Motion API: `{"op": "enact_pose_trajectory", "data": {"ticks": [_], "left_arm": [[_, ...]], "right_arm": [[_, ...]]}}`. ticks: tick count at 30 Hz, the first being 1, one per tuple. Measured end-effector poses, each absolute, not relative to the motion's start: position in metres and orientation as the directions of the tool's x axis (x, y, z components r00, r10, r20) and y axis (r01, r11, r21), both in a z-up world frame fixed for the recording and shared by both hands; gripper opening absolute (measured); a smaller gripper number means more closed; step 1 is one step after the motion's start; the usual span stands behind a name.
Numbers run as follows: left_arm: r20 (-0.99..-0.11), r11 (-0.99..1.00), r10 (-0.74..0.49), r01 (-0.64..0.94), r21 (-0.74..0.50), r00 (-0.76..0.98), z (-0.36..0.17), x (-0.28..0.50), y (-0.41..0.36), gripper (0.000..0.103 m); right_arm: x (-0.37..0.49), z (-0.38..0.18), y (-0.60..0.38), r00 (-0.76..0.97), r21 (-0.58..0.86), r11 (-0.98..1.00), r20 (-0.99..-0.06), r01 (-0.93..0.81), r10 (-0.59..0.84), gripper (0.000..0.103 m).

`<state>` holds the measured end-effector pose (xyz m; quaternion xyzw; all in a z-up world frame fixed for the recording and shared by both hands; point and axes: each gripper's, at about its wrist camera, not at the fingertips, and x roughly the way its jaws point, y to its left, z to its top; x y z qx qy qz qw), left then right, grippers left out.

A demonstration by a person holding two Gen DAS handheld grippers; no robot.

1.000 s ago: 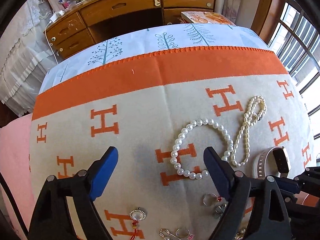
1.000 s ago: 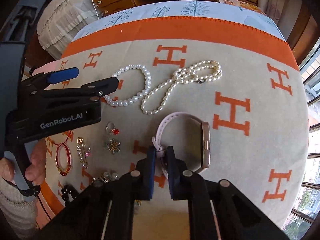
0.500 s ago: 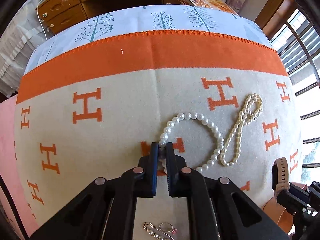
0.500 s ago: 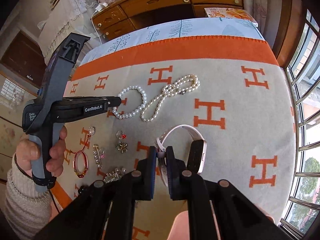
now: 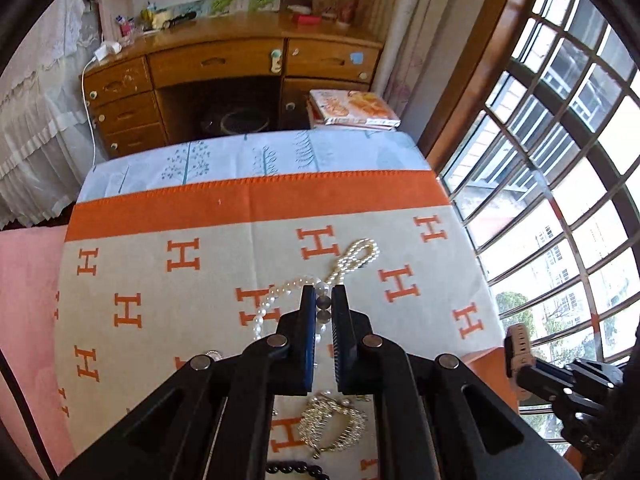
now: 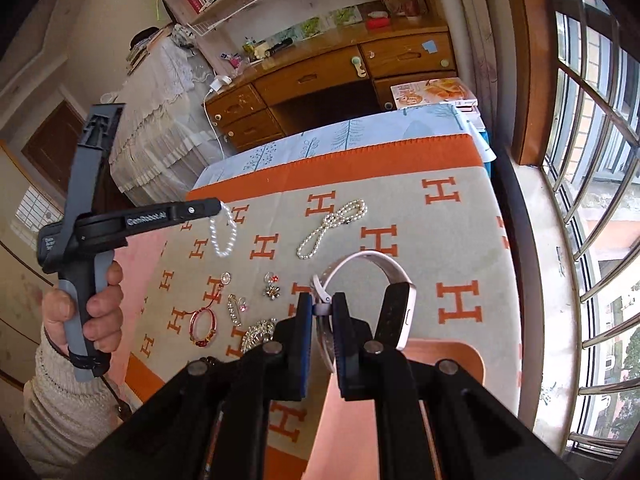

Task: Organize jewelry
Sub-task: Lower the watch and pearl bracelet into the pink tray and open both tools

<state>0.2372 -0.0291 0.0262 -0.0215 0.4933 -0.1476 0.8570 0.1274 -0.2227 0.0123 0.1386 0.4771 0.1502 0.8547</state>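
My left gripper [image 5: 323,304] is shut on a round-pearl bracelet [image 5: 276,300] and holds it lifted above the H-patterned blanket [image 5: 160,280]; in the right wrist view the bracelet [image 6: 223,232] hangs from the left gripper [image 6: 219,206]. My right gripper [image 6: 322,310] is shut on the strap of a pale pink smartwatch [image 6: 380,276], raised above a wooden tray [image 6: 448,364]. The watch also shows in the left wrist view [image 5: 518,350]. A longer looped pearl necklace [image 6: 334,228] lies on the blanket.
Small jewelry lies on the blanket near the front: a red bangle [image 6: 204,326], pins [image 6: 236,308], a brooch [image 6: 273,290], a gold hair comb [image 5: 332,424], black beads [image 5: 294,470]. A wooden desk [image 5: 224,80] stands beyond; windows are on the right.
Both grippers have risen from the blanket. The left one lifted the pearl bracelet; the right one lifted the watch further, over the wooden tray.
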Motion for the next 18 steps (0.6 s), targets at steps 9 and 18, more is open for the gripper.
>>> {"op": "enact_pose_trajectory", "data": {"ticks": [9, 18], "left_arm": [[-0.793, 0.866, -0.428, 0.447, -0.224, 0.433, 0.059, 0.152, -0.106, 0.005], [-0.835, 0.767, -0.475, 0.596, -0.238, 0.277, 0.003, 0.107, -0.187, 0.005]], "right_arm": [[0.071, -0.031, -0.241, 0.418, 0.374, 0.926, -0.835, -0.046, 0.358, 0.010], [0.032, -0.072, -0.230, 0.326, 0.302, 0.950, -0.893, -0.079, 0.311, 0.013]]}}
